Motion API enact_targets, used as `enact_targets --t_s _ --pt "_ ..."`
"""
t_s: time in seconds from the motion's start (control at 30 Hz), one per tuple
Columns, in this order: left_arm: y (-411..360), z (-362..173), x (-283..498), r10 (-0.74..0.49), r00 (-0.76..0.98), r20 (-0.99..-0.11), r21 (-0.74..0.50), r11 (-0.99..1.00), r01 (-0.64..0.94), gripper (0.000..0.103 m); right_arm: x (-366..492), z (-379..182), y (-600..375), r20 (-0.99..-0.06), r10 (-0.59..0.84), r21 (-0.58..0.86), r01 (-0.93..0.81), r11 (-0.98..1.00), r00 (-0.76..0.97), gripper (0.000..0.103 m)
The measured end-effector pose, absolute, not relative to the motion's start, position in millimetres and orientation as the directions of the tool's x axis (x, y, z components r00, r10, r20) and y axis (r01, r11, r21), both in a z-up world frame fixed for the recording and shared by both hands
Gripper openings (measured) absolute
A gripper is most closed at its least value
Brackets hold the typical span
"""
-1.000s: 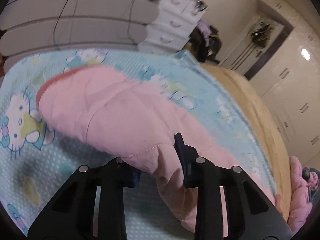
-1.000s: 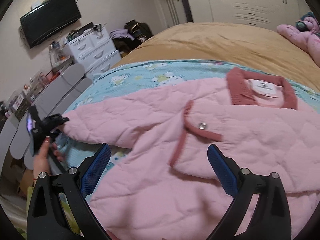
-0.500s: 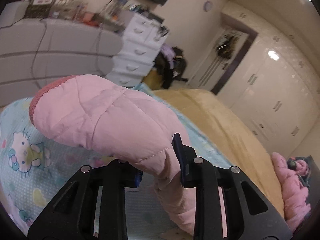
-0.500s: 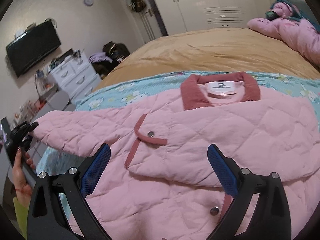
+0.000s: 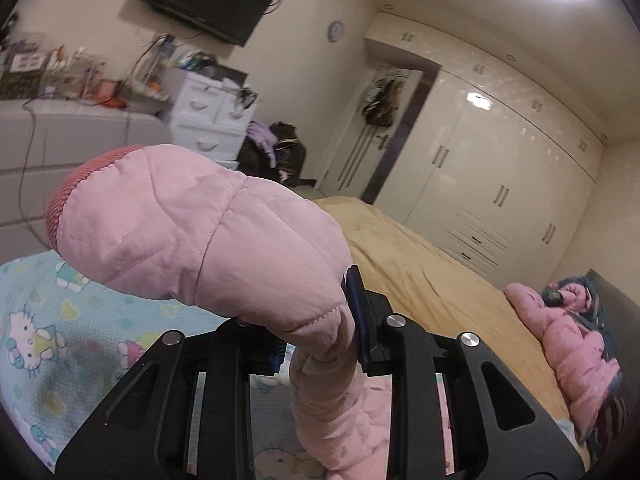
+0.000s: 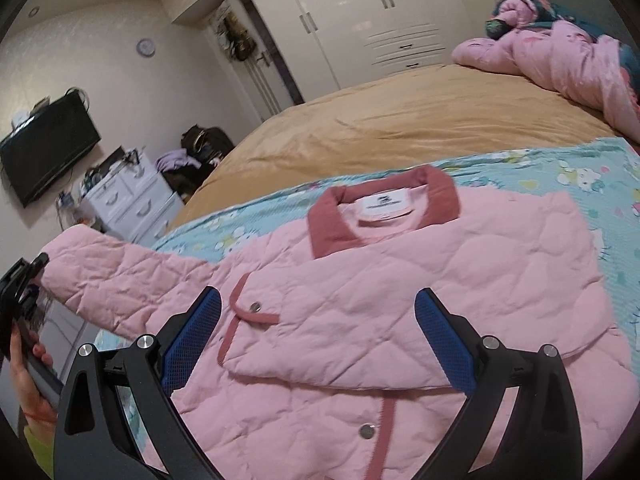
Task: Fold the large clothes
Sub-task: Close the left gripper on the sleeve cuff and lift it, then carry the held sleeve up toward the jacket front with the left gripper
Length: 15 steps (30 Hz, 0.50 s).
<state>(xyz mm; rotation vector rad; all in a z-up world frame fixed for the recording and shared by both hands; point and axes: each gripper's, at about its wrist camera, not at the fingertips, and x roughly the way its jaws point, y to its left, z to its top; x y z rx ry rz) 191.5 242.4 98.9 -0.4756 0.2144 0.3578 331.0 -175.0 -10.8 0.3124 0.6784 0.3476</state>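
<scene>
A pink quilted jacket [image 6: 400,288] with a dark pink collar lies front up on a blue cartoon-print sheet [image 6: 520,164]. My left gripper [image 5: 320,344] is shut on the jacket's sleeve [image 5: 208,236] and holds it raised above the sheet, the ribbed cuff pointing forward. In the right wrist view the same sleeve [image 6: 120,276] stretches out to the left, with the left gripper [image 6: 24,280] at its end. My right gripper [image 6: 316,340] is open and empty, hovering over the jacket's chest.
The bed has a tan cover [image 6: 400,120] beyond the sheet. A second pink garment [image 6: 560,56] lies heaped at the head of the bed. White drawers [image 6: 128,200], a wall TV [image 6: 44,152] and wardrobes [image 6: 360,12] line the room.
My left gripper has lifted the sleeve up off the sheet. My right gripper has moved up the jacket toward the collar, still open.
</scene>
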Motion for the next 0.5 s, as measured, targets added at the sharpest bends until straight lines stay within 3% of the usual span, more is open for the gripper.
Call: enact_targets --t_s 0.5 --pt "167 116 206 0.137 0.965 -0.226 -0.331 0.92 -0.208 0.018 325 0 -232 -0.519 0.359 0.437 -0.121 0.891 0.776 0.097"
